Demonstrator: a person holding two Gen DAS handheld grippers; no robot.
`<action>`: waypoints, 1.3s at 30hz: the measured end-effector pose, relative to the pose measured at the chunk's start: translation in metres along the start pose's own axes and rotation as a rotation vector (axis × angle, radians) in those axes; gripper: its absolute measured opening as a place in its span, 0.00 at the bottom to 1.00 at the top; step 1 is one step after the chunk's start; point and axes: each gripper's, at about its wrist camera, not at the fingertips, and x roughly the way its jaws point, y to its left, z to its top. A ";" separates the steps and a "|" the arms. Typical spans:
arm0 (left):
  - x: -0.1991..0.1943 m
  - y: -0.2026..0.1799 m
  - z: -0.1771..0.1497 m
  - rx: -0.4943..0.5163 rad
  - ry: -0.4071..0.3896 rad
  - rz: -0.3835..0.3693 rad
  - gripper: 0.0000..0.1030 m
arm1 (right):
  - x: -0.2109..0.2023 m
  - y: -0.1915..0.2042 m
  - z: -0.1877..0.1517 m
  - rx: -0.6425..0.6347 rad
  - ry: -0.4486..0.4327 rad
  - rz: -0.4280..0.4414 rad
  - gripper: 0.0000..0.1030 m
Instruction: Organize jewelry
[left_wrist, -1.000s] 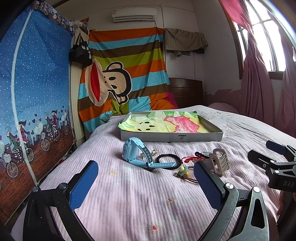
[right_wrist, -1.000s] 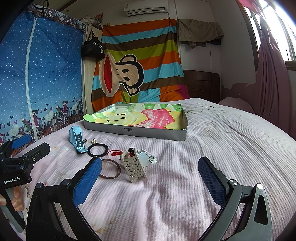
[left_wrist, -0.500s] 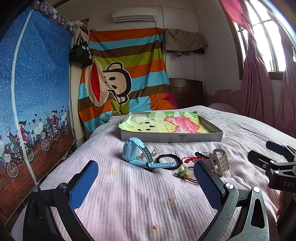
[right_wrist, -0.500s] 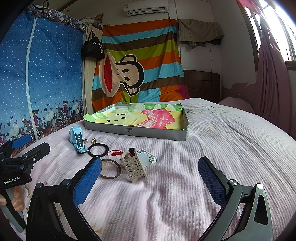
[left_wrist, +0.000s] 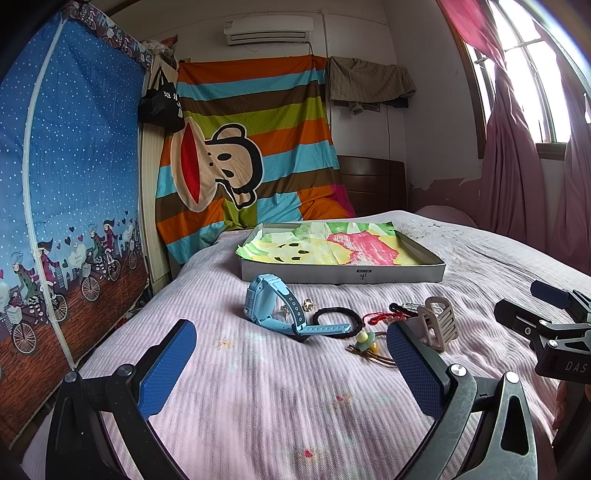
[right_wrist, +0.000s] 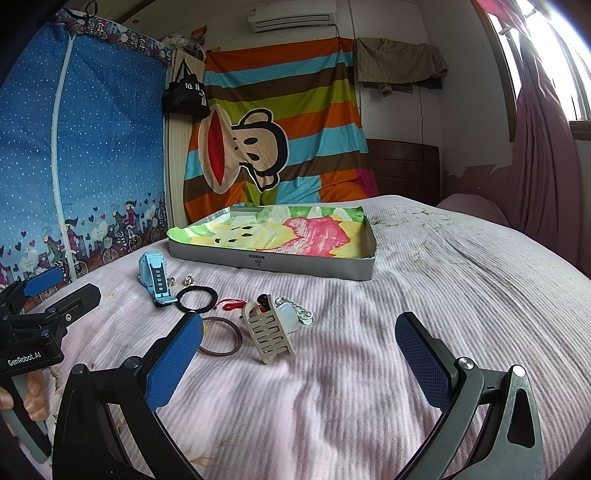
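Two small metallic trinkets (left_wrist: 307, 304) at the blue watch's (left_wrist: 266, 305) three o'clock are too tiny to identify. Left gripper (left_wrist: 291, 363) and right gripper (right_wrist: 301, 356) hover level, jaws wide apart, empty.

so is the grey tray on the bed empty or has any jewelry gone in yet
Empty of jewelry: the shallow grey tray shows only its colourful cartoon paper lining. The light blue watch and black braided hair tie lie on the bedspread.

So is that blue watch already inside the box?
No, the blue watch lies on the bedspread in front of the box, whose patterned lining holds nothing.
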 end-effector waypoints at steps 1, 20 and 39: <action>0.000 0.000 0.000 0.000 0.000 0.000 1.00 | 0.000 0.000 0.000 0.000 0.000 0.000 0.99; 0.000 0.000 0.000 -0.003 -0.002 -0.002 1.00 | 0.000 0.000 0.000 -0.001 -0.004 -0.006 0.99; 0.016 -0.003 0.027 0.001 0.048 -0.043 1.00 | 0.015 -0.013 0.018 0.075 -0.001 0.043 0.99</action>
